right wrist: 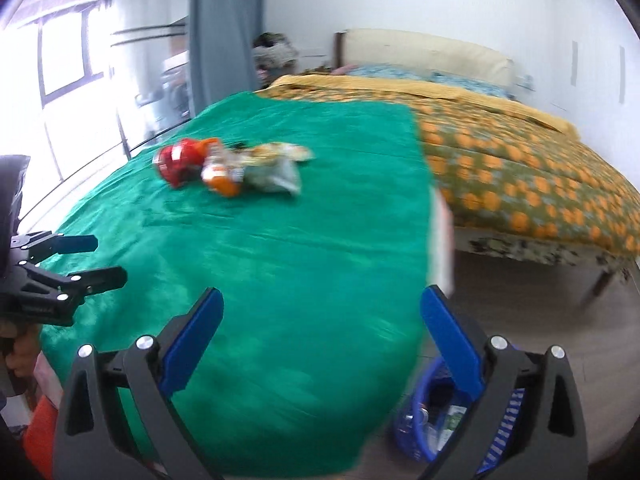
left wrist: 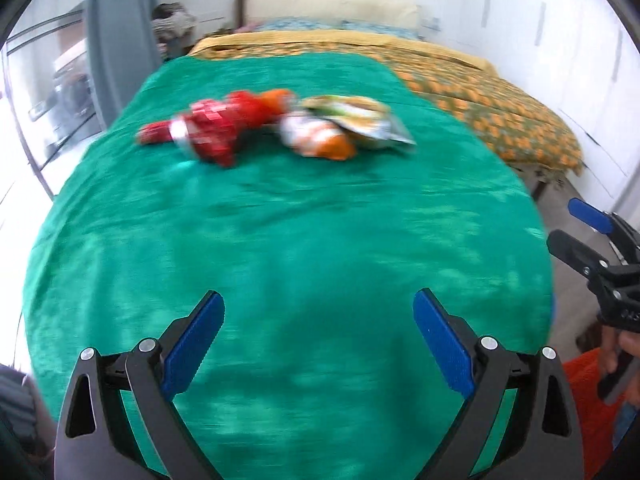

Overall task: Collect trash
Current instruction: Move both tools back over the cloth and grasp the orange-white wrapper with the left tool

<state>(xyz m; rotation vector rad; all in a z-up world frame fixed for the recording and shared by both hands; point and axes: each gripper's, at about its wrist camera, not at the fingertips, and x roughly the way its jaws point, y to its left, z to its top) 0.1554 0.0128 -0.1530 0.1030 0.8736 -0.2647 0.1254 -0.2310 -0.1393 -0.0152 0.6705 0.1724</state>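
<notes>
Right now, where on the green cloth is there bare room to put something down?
The near stretch of the green cloth is bare, from both open hand-held grippers up to the wrappers. The far strip is bare too, between the pile and the orange-patterned bedspread. Crowded: the middle, where the red wrapper and the pale snack packets lie bunched.

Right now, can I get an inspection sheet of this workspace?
Surface: green cloth over a table, bare near the tools.
Job's things: red wrapper, orange-white packet and pale pouch heaped at the far end; blue basket on the floor holds trash.
Clutter: nothing seen.
Grippers: left tool and right tool open, empty.
Cables: nothing seen.
Surroundings: bed with orange-patterned quilt, grey curtain, window.
</notes>
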